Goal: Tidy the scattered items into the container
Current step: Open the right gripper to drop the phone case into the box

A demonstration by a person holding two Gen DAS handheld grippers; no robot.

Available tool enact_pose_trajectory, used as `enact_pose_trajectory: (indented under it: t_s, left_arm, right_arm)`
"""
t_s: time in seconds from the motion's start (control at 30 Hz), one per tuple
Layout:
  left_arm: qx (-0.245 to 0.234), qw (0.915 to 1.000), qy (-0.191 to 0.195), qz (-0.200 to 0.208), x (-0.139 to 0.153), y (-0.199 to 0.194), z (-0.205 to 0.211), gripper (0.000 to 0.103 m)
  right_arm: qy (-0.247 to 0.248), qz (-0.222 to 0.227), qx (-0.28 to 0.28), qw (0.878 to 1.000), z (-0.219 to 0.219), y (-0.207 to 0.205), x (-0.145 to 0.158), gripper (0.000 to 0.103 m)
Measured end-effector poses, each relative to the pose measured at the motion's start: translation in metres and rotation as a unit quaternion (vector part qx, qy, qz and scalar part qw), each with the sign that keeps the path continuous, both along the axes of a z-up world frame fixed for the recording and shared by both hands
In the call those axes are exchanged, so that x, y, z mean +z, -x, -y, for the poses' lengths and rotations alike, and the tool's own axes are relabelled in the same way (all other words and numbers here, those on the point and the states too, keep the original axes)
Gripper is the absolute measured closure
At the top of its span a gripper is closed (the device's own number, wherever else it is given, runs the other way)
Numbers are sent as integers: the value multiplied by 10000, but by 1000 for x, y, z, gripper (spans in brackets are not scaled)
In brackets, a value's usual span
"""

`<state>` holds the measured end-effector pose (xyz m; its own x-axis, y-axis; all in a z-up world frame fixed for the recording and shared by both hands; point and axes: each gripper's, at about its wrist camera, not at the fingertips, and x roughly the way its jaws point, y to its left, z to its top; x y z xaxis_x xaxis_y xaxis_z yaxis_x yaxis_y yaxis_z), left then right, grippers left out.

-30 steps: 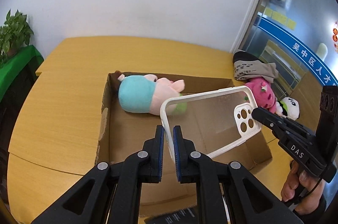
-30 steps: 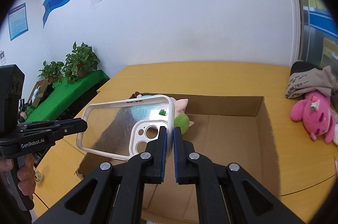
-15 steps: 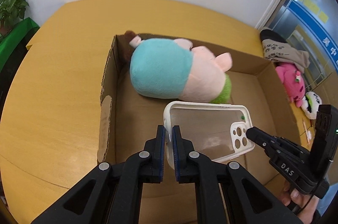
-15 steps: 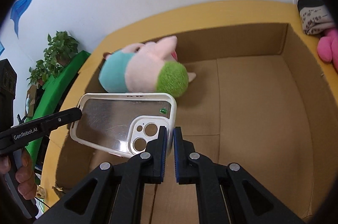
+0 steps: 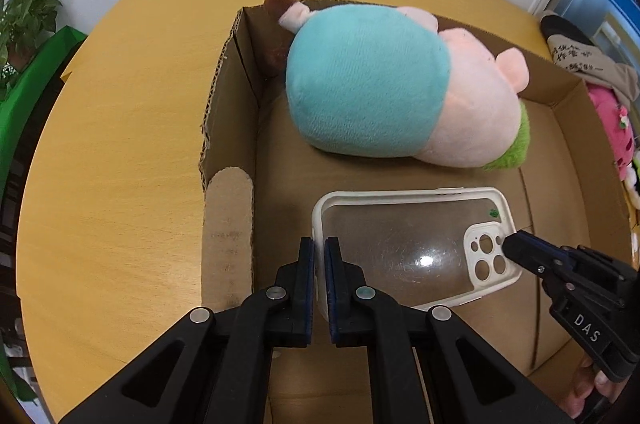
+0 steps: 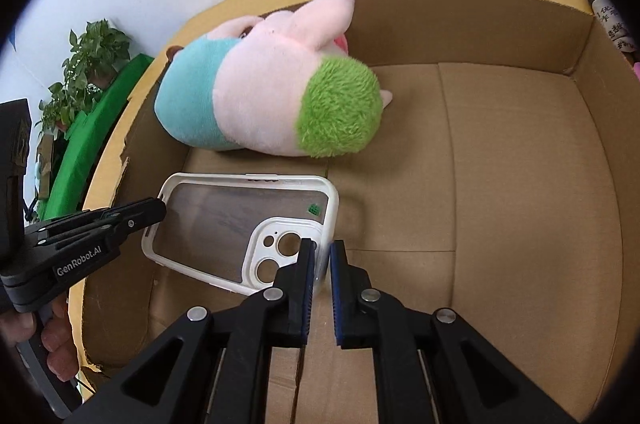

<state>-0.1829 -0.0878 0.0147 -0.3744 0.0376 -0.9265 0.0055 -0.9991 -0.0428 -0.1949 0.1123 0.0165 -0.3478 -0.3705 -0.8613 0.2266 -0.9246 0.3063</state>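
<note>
A clear phone case with a white rim (image 5: pixel 416 244) sits low inside the cardboard box (image 5: pixel 224 127), just above its floor. My left gripper (image 5: pixel 319 252) is shut on the case's left end. My right gripper (image 6: pixel 322 256) holds the camera-cutout corner of the case (image 6: pixel 240 224) with its jaws slightly parted around the rim. A plush toy in teal, pink and green (image 5: pixel 396 87) lies at the back of the box; it also shows in the right wrist view (image 6: pixel 272 103).
A pink plush (image 5: pixel 616 127), a panda toy (image 5: pixel 634 175) and a grey cloth bundle (image 5: pixel 580 59) lie on the yellow table (image 5: pixel 120 151) right of the box. The right half of the box floor (image 6: pixel 520 175) is bare. A potted plant (image 6: pixel 88 63) stands off the table's left.
Both grippers have carried the phone case down from above the box to near its floor, in front of the plush. The right jaws have parted slightly.
</note>
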Motion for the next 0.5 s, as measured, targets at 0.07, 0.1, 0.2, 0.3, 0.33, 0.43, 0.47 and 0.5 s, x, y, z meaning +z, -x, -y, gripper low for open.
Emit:
enact_pose_trajectory:
  t_s: [0.07, 0.1, 0.2, 0.3, 0.33, 0.43, 0.47, 0.5]
  left_arm:
    - [-16, 9999, 108, 59, -4, 0, -3, 99]
    - [-24, 9998, 166, 90, -7, 0, -5, 99]
    - [-19, 9996, 248, 129, -12, 0, -7, 99]
    - [-4, 9997, 245, 97, -11, -3, -6, 99]
    - [0, 9997, 227, 89, -10, -4, -5, 99]
    - [22, 9999, 169, 7, -6, -8, -3, 99]
    - [32, 9999, 116, -49, -3, -10, -2, 99]
    - [33, 9999, 56, -99, 1, -13, -1, 95]
  right_arm:
    - [44, 133, -3, 9999, -2, 2, -4, 94]
    - [67, 219, -3, 9997, -2, 3, -7, 93]
    - [204, 454, -16, 9988, -4, 7, -14, 90]
    - [378, 525, 16, 9979, -3, 9, -16, 72]
    - [357, 522, 35, 9980, -1, 8, -15, 57]
    - [344, 413, 104, 9985, 2, 5, -10, 46]
    - [327, 360, 98, 9988, 1, 4, -8, 42]
    - [286, 295, 93, 9991, 1, 2, -5, 39]
